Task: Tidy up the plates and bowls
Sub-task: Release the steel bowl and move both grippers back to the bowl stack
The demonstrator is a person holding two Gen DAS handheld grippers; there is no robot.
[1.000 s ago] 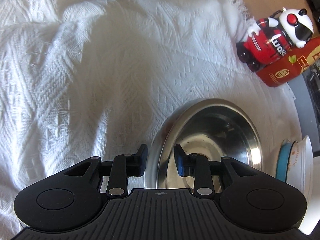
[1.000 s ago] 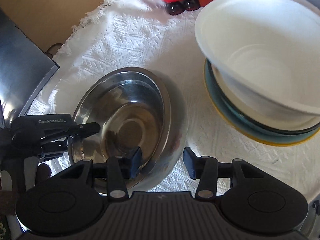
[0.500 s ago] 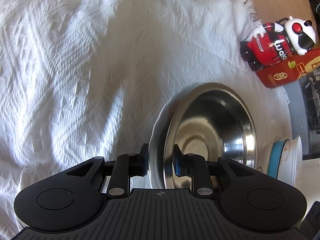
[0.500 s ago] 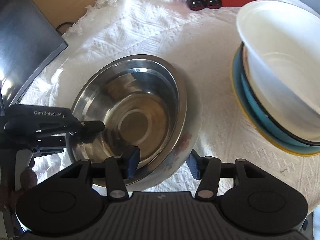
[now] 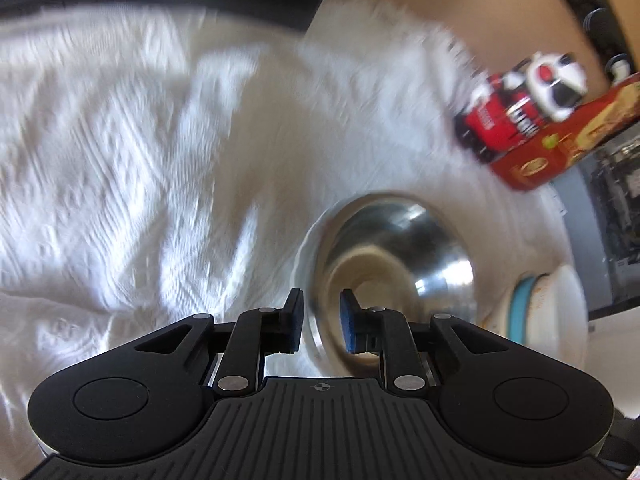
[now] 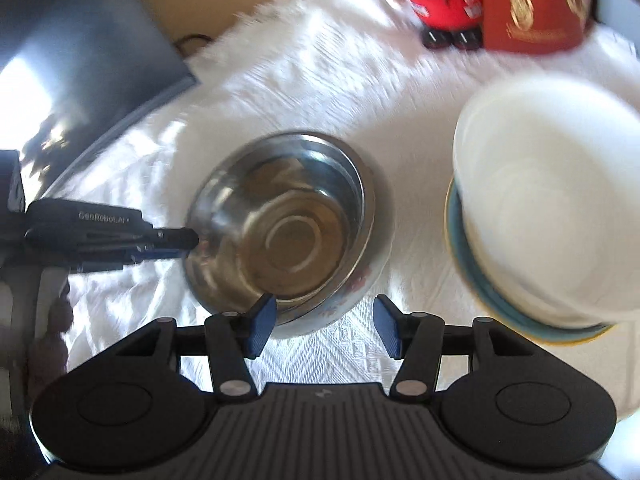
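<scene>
Steel bowl (image 6: 286,222) nested in a flowered white bowl (image 6: 348,288) on the white cloth (image 6: 320,92). Left gripper (image 5: 320,324): jaws have just been closing, one either side of the steel rim; contact cannot be told. Right gripper (image 6: 322,324): jaws apart, empty, near the flowered bowl. Stacked plates under a white bowl (image 6: 548,208) well right.

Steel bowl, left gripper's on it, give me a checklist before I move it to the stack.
1. Steel bowl rim between left gripper jaws, which have just been closing: ok.
2. Pads pressing the rim: cannot tell, blurred.
3. Right gripper empty, jaws just been opening: ok.
4. Floral bowl underneath free of the grip: cannot tell.
5. White bowl atop the stack empty: ok.
</scene>
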